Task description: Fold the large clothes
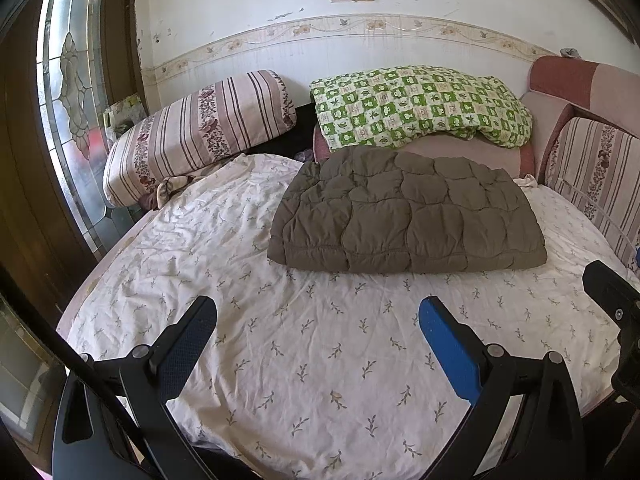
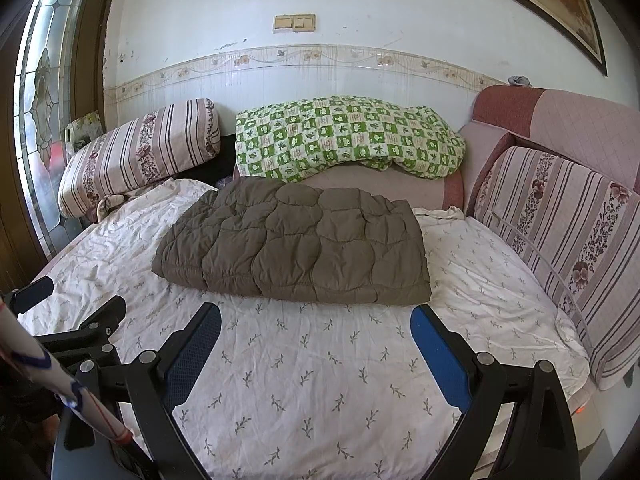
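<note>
Well, ahead of both my claws the bed sheet (image 1: 320,360) spreads wide, and the folded brown quilted coat (image 2: 296,248) lies on it just beyond my fingertips, touching neither claw. My left claw (image 1: 316,320) and right claw (image 2: 316,326) both hover with fingers spread wide, holding nothing.

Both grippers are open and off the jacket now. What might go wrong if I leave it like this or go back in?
The brown quilted jacket looks puffy, so its folds may spring open. Its far edge lies close to the green checked quilt; reaching deep might snag that. The bedsheet is loose and wrinkled; the left gripper or right gripper could pinch it instead.
</note>
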### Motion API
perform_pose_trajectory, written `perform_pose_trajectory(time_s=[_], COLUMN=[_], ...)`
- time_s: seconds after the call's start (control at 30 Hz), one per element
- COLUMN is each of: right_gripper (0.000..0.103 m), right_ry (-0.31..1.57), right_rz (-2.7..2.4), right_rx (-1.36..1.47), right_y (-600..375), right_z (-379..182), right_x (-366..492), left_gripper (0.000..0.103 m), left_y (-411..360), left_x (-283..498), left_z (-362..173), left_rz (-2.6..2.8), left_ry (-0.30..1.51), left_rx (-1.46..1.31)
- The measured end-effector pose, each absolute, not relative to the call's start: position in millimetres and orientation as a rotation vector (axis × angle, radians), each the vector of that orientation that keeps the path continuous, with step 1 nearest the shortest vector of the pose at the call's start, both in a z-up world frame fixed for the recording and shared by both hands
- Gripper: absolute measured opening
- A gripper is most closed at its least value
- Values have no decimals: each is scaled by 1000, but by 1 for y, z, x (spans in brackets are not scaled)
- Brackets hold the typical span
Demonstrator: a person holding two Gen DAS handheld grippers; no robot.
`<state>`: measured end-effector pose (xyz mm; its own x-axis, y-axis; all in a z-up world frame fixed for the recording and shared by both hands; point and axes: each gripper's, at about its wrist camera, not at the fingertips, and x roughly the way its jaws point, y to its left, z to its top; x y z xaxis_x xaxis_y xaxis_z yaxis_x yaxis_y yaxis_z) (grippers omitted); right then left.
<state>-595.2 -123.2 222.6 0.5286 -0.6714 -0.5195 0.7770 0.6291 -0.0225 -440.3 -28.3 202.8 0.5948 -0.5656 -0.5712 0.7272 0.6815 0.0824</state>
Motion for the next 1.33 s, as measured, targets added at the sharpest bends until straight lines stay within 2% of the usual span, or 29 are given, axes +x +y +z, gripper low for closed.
perform_pose_trajectory(time_s=[1.33], right_gripper=[98], right_ry=[531], right_rz=[-872], right_rx=[235], right_y=[-125], right_z=[214], right_x=[-601], left_gripper=[101], left_y=[-16], left_x=[-436], left_z=[196], left_rz=[-774], left_ry=[590], left_rx=[338])
